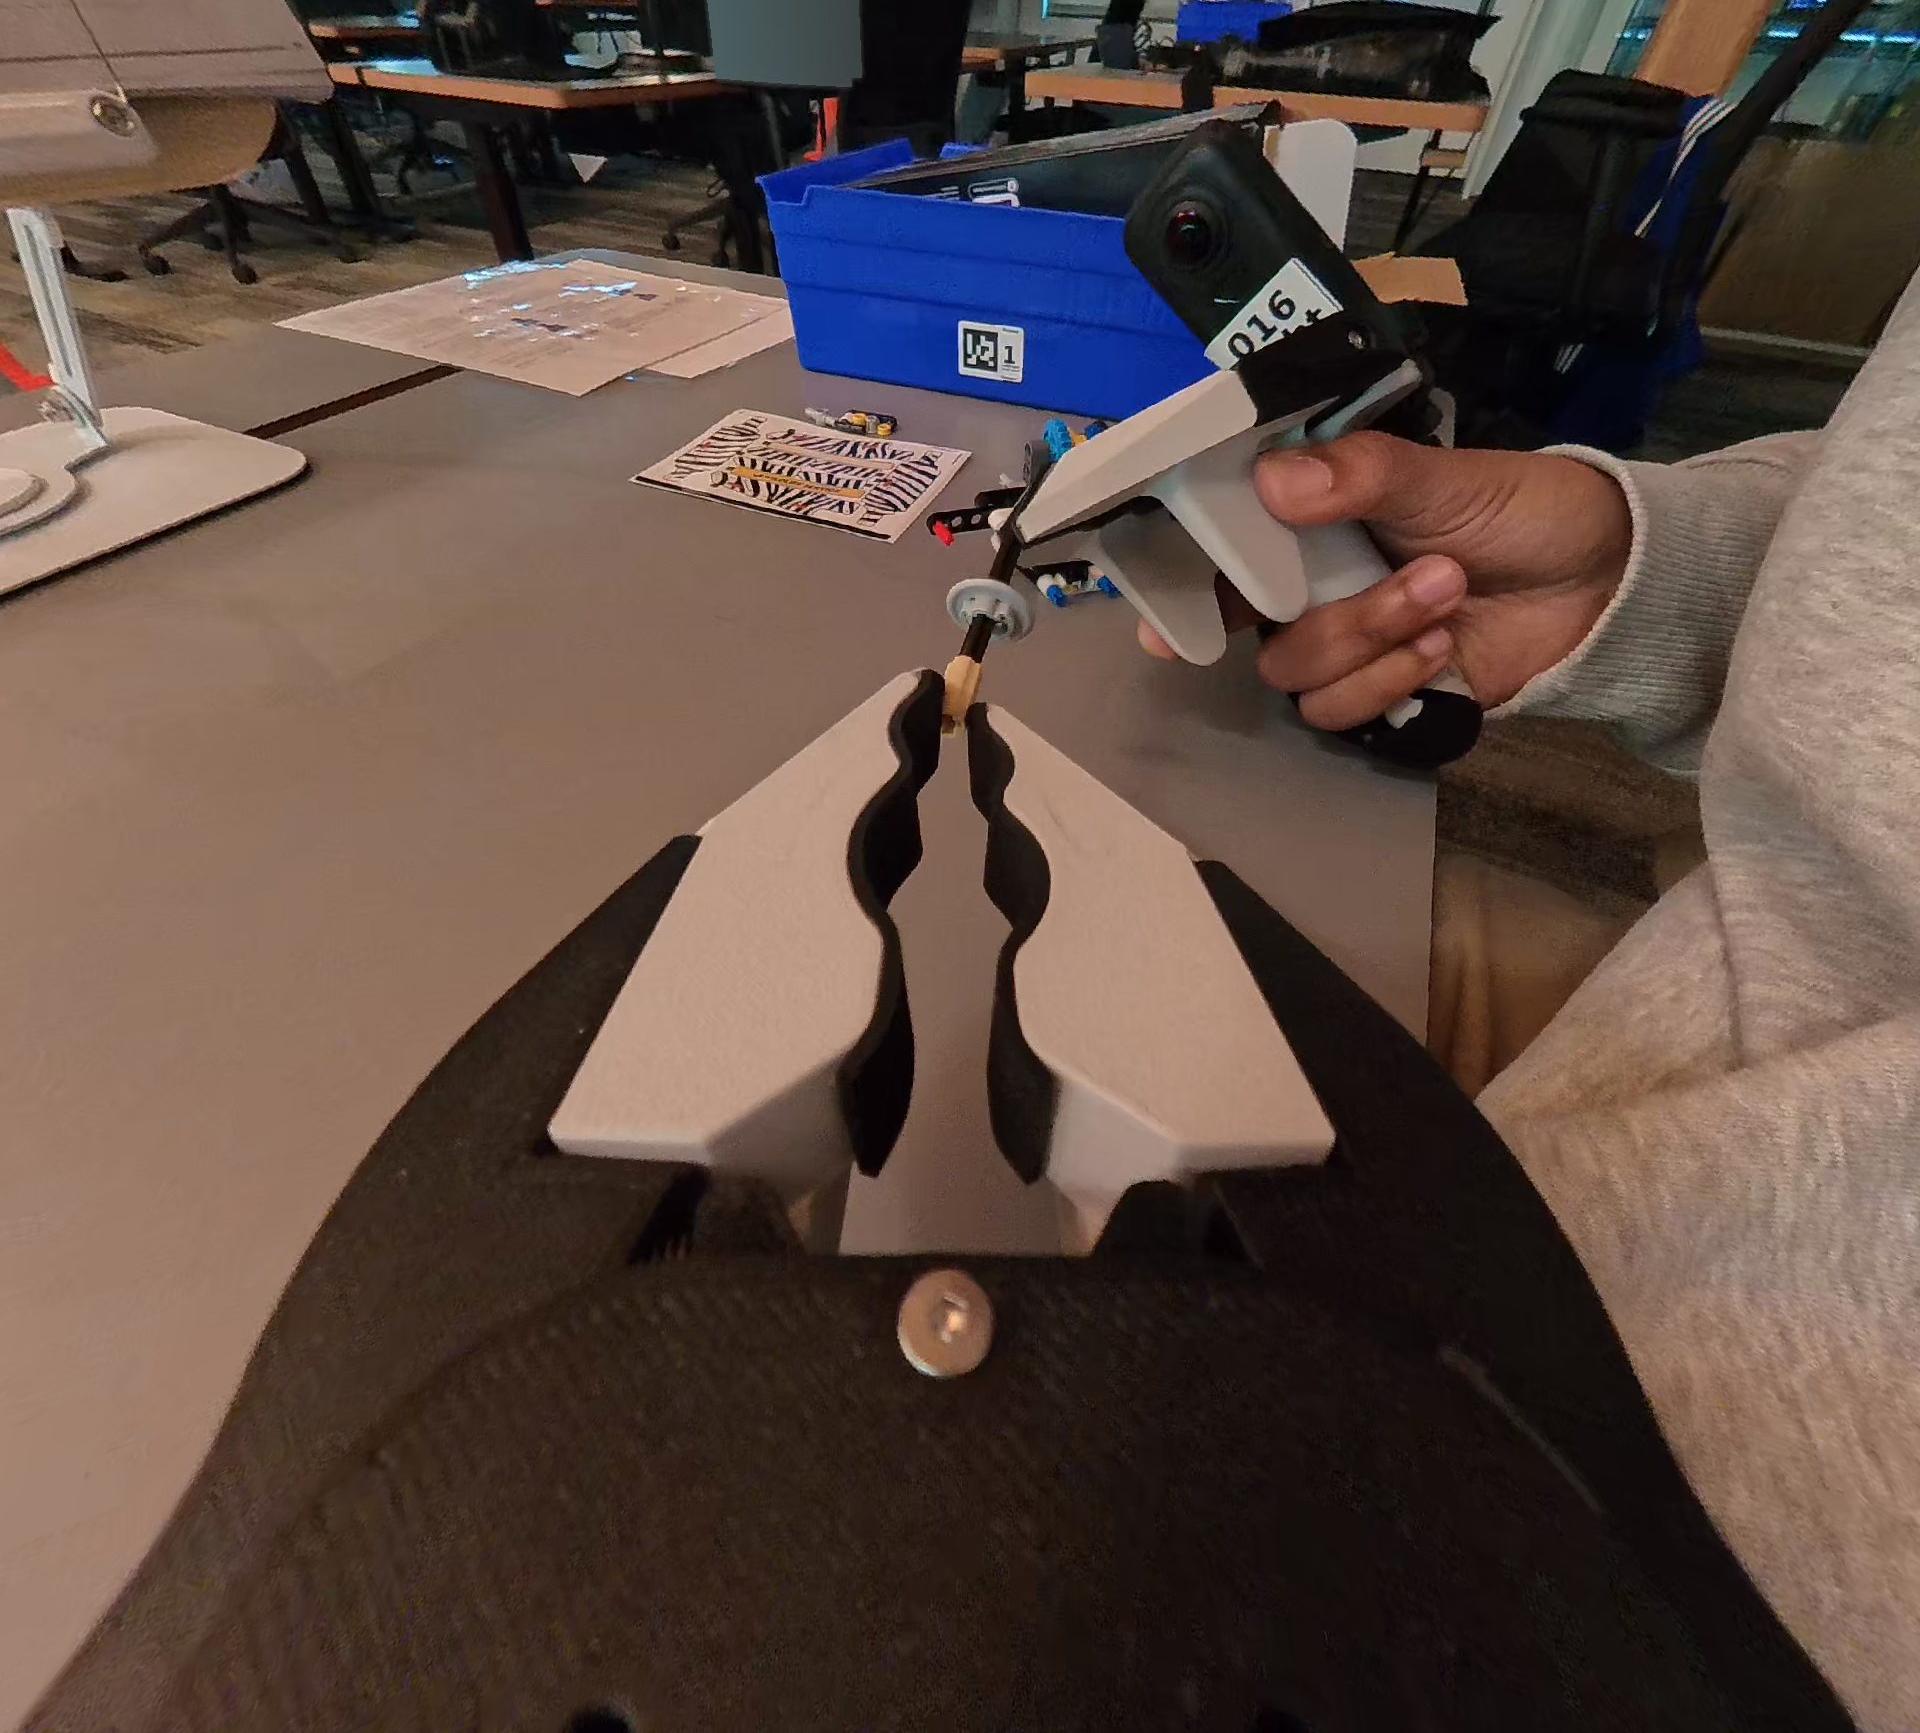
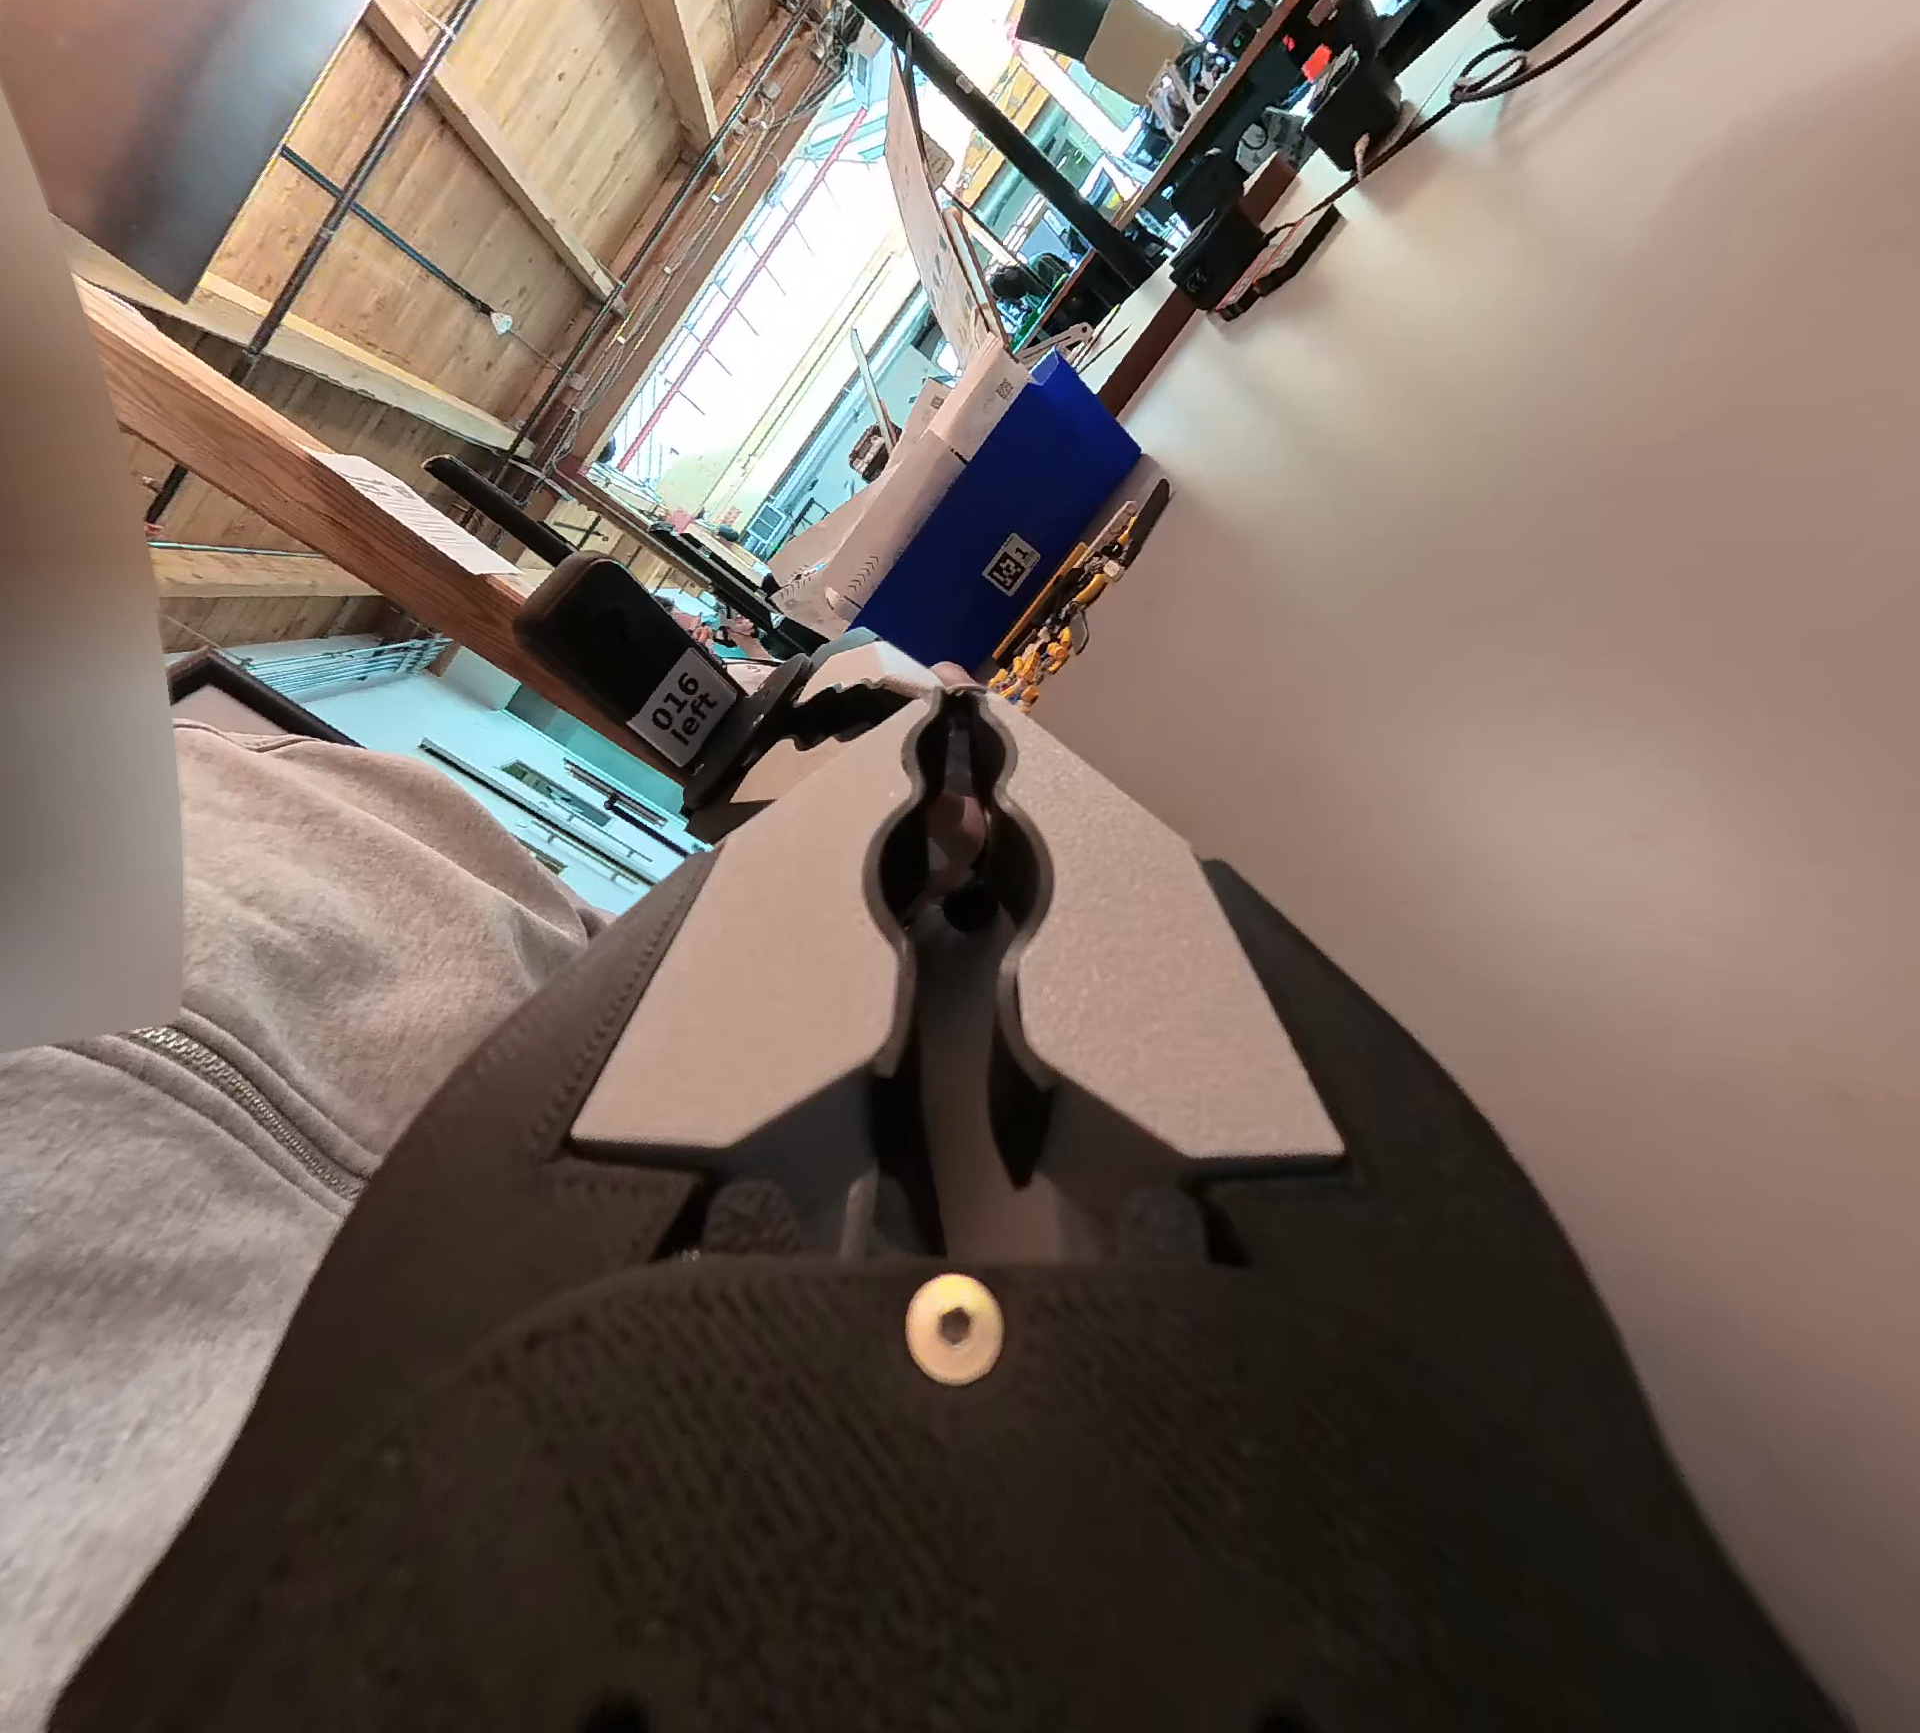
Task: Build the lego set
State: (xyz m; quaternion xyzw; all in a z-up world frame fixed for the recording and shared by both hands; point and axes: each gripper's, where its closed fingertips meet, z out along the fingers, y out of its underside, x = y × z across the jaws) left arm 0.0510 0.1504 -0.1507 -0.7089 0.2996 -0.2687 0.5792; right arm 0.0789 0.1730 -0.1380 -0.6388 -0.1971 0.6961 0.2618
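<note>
Worktop (image 1: 416,748): grey, with a dark seam running across its far left part.
Blue bin (image 1: 987,291): at the far edge, a square tag on its front wall.
Paper sheets (image 1: 540,322): flat near the far edge, left of the bin.
White stand (image 1: 114,478): at the left edge, holding a tilted board.
Background: desks, office chairs, windows, wooden beams.

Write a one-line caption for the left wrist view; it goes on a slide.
Left claw pinches a tan connector onto a black axle with grey wheel hub, held by the right claw.
</note>
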